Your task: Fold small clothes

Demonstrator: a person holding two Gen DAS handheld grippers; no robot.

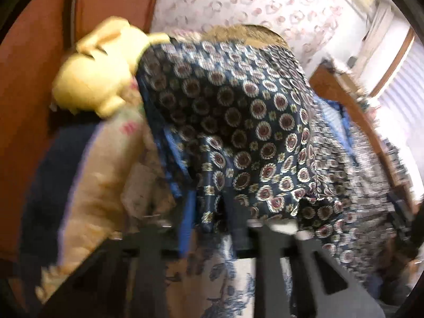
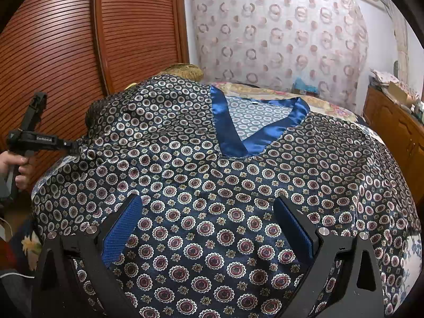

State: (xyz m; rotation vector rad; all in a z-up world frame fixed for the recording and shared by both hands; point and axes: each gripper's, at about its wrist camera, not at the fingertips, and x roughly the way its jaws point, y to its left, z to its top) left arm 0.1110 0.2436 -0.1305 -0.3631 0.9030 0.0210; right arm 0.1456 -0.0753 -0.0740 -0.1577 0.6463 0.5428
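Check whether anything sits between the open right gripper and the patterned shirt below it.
Nothing visible does. The right gripper hangs open directly over the patterned shirt, only bare cloth between its fingers. The left gripper is off at the shirt's left edge, pinching the cloth there.

Shirt (image 2: pixel 212 185) on bed (image 2: pixel 331 106) — wardrobe (image 2: pixel 79 39) left.

The right gripper (image 2: pixel 206 228) stands with its jaws wide apart, the blue pads (image 2: pixel 122 228) facing each other and nothing pressed between them; it tilts downward. The left gripper (image 2: pixel 75 147) reaches in from the left side, its jaws closed together at the tip, pinching a fold of the shirt (image 2: pixel 212 198). A hand (image 2: pixel 16 169) wraps around its black handle, fingers curled at the grip.
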